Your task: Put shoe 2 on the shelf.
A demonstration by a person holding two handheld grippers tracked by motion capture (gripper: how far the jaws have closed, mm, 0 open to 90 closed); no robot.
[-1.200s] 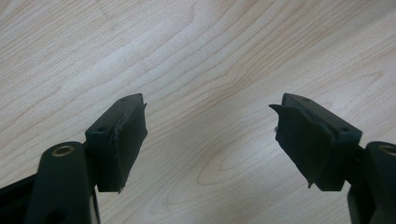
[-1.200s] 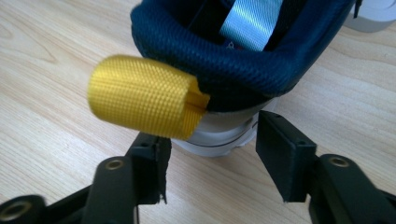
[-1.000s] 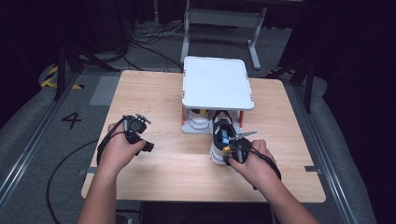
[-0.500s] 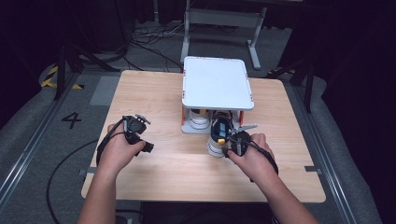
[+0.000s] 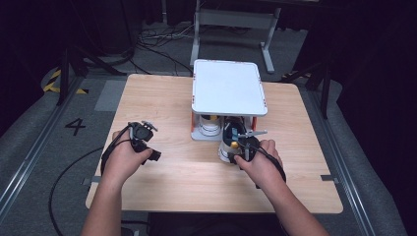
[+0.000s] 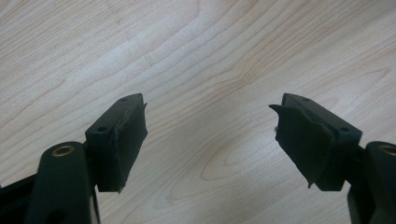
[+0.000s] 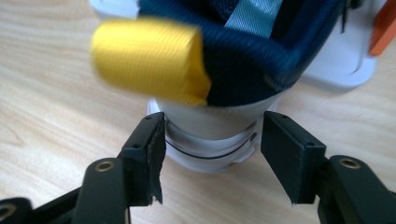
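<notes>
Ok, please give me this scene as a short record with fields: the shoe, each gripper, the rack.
shoe: dark blue with a yellow heel loop and white sole, on the table before the rack
rack: white two-level shelf, another shoe under its top
right gripper: jaws have just been opening; the heel sits between them, pads not pressing
left gripper: open, over bare wood

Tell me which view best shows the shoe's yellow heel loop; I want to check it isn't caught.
The right gripper view: the yellow heel loop shows close, above the right gripper, whose jaws have just been opening, astride the white heel. The high view gives a yellow speck; the left gripper view faces bare table.
</notes>
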